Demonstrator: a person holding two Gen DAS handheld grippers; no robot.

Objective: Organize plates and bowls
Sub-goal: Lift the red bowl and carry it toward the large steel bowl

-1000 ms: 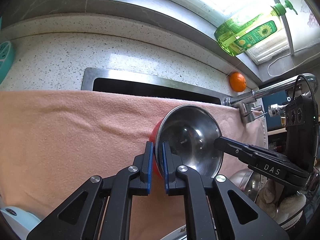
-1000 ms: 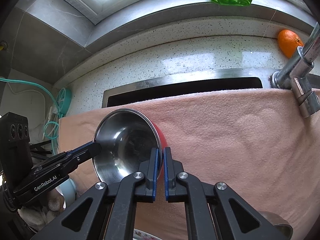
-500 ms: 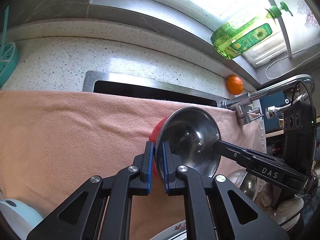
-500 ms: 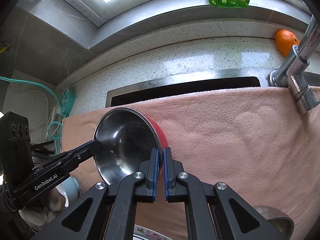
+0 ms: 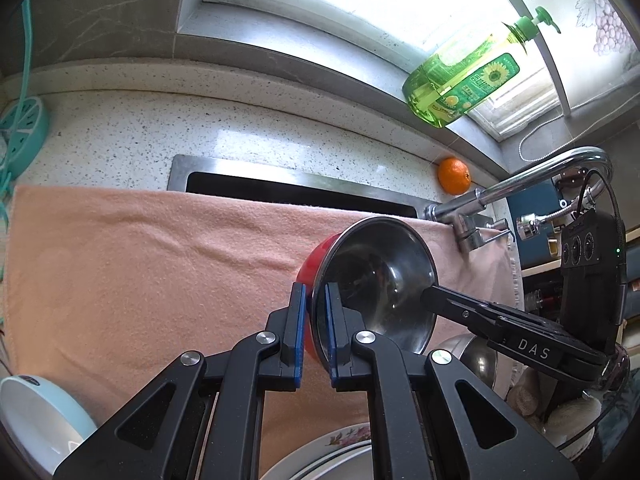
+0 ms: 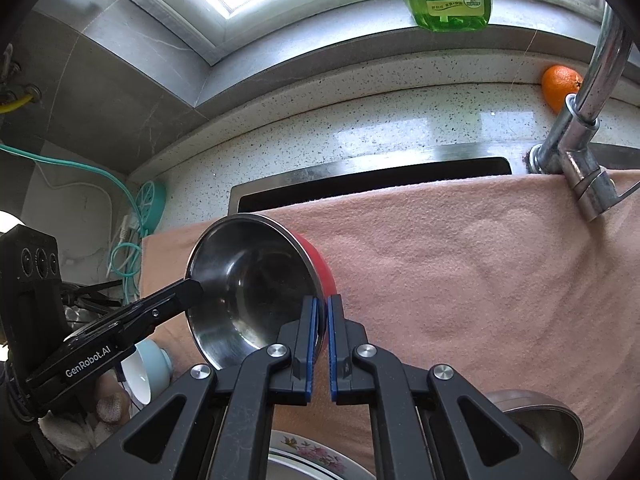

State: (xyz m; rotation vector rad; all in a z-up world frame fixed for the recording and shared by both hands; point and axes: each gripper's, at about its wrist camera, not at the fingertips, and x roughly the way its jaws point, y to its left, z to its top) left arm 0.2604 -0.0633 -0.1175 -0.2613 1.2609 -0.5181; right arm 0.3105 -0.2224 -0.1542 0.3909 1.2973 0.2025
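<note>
The bowl (image 5: 376, 276), steel inside and red outside, hung tipped on edge above the pink towel (image 5: 132, 264), its hollow facing the cameras. The left gripper (image 5: 313, 332) was clamped on its near-left rim, one blue pad inside the wall and one on the red outside. The right gripper (image 6: 319, 344) was closed the same way on the opposite rim, so the bowl was carried between the two. Both grippers pointed steeply down and away toward the far counter. In the right view the left gripper reached in from the left, its tip on the rim; in the left view the right one came in from the right.

The towel lay over the sink (image 5: 296, 184), leaving a dark slot at the far edge. The tap (image 6: 580, 152) stood at the towel's far right. An orange (image 5: 454, 176) sat on the counter behind it, and a green soap bottle (image 5: 464, 84) on the sill. Near the cameras lay a flowered plate (image 6: 304, 454), a pale blue bowl (image 6: 150, 368) to the left and a steel bowl (image 6: 544, 424) to the right.
</note>
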